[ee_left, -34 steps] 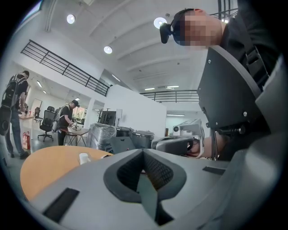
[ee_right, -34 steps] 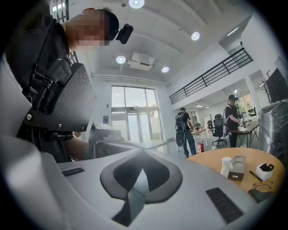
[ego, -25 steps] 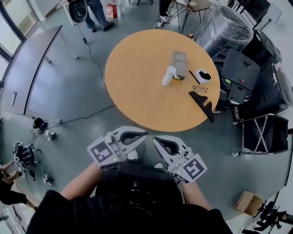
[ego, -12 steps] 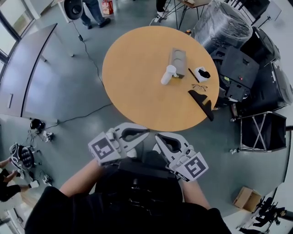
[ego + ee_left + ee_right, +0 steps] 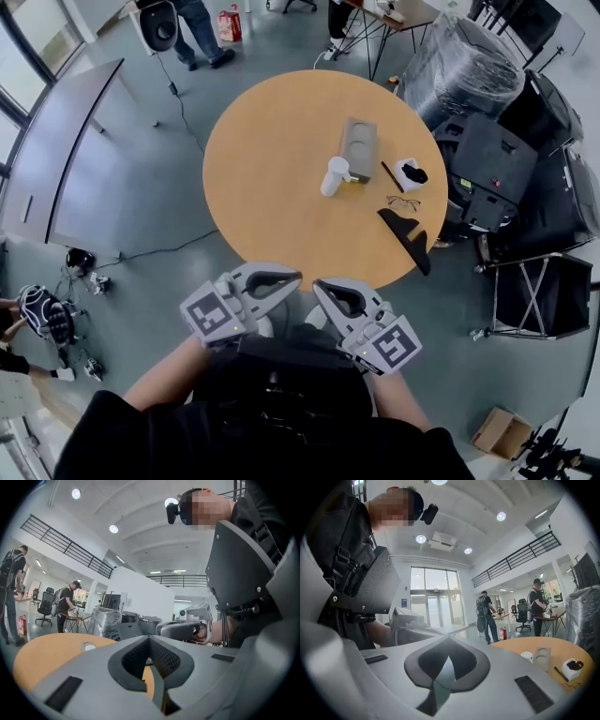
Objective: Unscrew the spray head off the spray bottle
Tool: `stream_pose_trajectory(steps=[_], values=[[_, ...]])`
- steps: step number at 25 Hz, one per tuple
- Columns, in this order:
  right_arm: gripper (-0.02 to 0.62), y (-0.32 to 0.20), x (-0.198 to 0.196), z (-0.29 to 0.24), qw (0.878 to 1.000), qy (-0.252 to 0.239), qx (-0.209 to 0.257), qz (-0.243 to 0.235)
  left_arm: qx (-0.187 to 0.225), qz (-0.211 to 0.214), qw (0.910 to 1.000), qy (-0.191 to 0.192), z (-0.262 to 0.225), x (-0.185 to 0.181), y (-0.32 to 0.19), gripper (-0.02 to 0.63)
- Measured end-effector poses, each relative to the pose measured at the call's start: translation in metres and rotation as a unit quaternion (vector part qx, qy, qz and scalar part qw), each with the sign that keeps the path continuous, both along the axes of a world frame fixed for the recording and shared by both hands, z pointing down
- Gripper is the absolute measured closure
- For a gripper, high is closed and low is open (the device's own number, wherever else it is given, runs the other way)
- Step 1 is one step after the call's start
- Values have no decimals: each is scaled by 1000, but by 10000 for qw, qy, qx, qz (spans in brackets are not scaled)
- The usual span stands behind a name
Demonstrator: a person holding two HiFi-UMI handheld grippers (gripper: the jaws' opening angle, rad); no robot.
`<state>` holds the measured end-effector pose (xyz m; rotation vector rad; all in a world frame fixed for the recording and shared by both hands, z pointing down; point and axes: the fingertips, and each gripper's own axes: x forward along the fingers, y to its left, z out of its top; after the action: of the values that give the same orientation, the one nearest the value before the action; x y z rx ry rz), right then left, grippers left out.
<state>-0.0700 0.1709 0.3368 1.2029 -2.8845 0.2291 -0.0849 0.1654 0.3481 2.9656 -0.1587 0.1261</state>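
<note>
The white spray bottle (image 5: 333,175) stands upright on the round orange table (image 5: 262,169), right of its middle; in the right gripper view the bottle (image 5: 527,656) shows small and far off. Both grippers are held close to the person's chest, off the table's near edge and far from the bottle. My left gripper (image 5: 295,277) is shut with nothing in it. My right gripper (image 5: 319,287) is also shut and empty. The two tips point toward each other, almost touching.
A grey tray (image 5: 357,147) lies just behind the bottle. To its right are a white-and-black object (image 5: 410,173), a pair of glasses (image 5: 405,202) and a black bracket (image 5: 405,234) at the table's edge. Black cases (image 5: 487,159) stand right of the table. People stand at desks beyond.
The table and bottle have slid a little lower and to the left in the head view. Both grippers stay shut in front of the chest, barely moved.
</note>
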Motion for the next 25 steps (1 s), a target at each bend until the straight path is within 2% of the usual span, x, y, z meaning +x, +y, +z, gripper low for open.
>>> stream_pose_trajectory(steps=[17,25], values=[[591,-50,143,7,9978,-256,3,-604,19,-548,9978,-367,6,145,-43,604],[591,-73,158,11,9973,-340,9,-647,-5,-616,9971,-436,9,159,-59,604]])
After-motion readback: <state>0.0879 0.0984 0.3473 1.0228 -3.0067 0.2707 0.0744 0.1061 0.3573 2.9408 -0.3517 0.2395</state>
